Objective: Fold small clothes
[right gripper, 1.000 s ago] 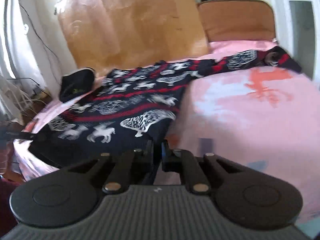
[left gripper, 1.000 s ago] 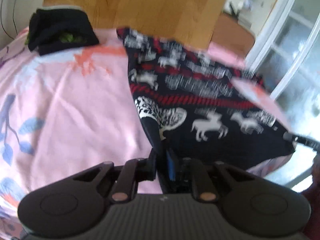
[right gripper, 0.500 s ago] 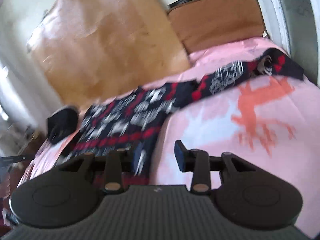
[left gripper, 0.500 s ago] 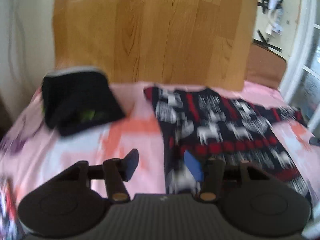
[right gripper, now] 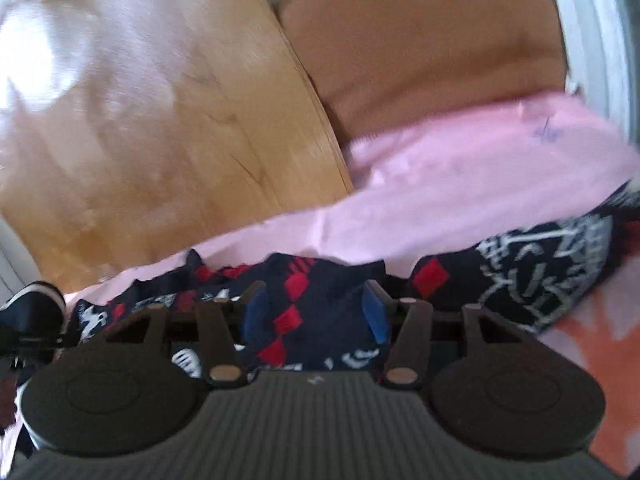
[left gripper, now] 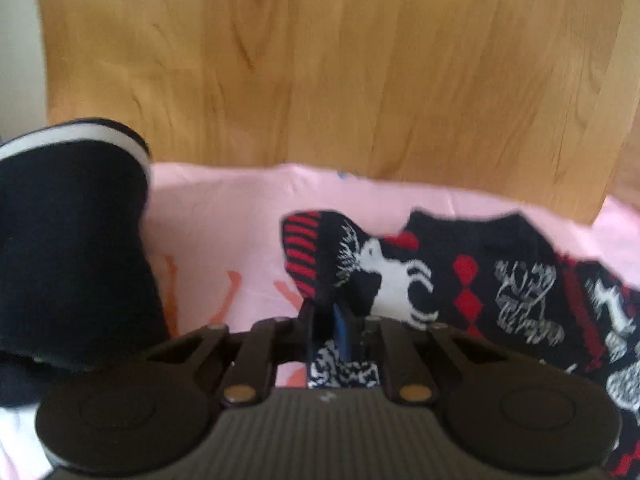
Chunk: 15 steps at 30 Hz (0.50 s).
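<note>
A: Largest first. What lies behind?

B: Wooden board upright at the head of the bed; beside it, in the right wrist view, a brown padded headboard.

A: The bed itself?

B: Pink bedsheet with orange print. No box, basket or other container in either view.

A: The garment?

B: Dark patterned sweater, navy with red diamonds and white deer, lying on the sheet close under the board, one edge bunched. To its left, apart from it, a folded black garment with a pale band along its top.

A: Left gripper?

B: Left gripper: fingers closed together, pinching a fold of the sweater's edge; cloth rises between the pads.

A: Right?

B: Right gripper: fingers parted about halfway and opening. Blue pads stand either side of a hump of sweater, clear of the cloth on both sides as far as the blur allows.
</note>
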### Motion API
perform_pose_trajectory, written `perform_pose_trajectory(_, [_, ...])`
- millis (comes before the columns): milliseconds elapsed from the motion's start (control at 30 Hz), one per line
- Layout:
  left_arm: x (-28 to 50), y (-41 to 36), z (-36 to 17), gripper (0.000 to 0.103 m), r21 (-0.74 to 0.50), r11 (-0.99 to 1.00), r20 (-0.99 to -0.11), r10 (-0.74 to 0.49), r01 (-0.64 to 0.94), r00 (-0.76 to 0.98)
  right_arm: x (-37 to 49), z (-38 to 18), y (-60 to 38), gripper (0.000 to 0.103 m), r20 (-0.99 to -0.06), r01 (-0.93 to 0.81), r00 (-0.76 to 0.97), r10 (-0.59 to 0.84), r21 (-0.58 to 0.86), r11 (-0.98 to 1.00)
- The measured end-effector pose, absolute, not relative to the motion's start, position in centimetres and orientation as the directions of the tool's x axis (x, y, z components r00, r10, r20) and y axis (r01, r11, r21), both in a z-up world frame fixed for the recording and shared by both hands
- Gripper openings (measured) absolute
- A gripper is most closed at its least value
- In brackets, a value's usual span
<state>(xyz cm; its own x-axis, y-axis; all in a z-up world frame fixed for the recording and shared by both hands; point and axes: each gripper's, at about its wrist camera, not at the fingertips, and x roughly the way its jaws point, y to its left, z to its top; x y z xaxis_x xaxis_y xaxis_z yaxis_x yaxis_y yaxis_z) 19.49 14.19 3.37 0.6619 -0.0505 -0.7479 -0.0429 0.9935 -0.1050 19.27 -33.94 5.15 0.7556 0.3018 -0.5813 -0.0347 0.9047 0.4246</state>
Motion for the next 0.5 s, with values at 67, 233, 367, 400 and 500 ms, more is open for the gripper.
perform_pose_trajectory(67, [18.3,15.2,4.5,0.010,-0.125,0.990,-0.710,-0.041,-0.068,0.703,20.6,4.1,-33.3,0.003,-0.629,-0.044,0.710,0.316,0.408,0.912])
perform_pose_trajectory(233, [18.6,15.6,3.2,0.014,-0.112,0.989,-0.750,-0.017,-0.101,0.662,19.4,4.8,-32.1,0.003,-0.561,-0.105,0.740,0.372,0.450,0.887])
perform_pose_trajectory(367, [18.1,14.6,3.4,0.023,-0.016,0.995,-0.734,0.055,-0.099,0.676,19.9,3.8,-32.5,0.006,-0.611,-0.044,0.715,0.338,0.444,0.895])
perform_pose_trajectory(400, [17.7,15.1,4.1,0.023,-0.038,0.993,-0.723,0.051,-0.114,0.689,19.6,4.3,-33.1,0.009,-0.610,-0.035,0.713,0.345,0.461,0.887])
perform_pose_trajectory(500, [16.4,17.0,6.3,0.025,-0.120,0.976,-0.668,0.056,-0.182,0.742,16.5,6.4,-36.3,0.021,-0.541,-0.004,0.779,0.316,0.500,0.866])
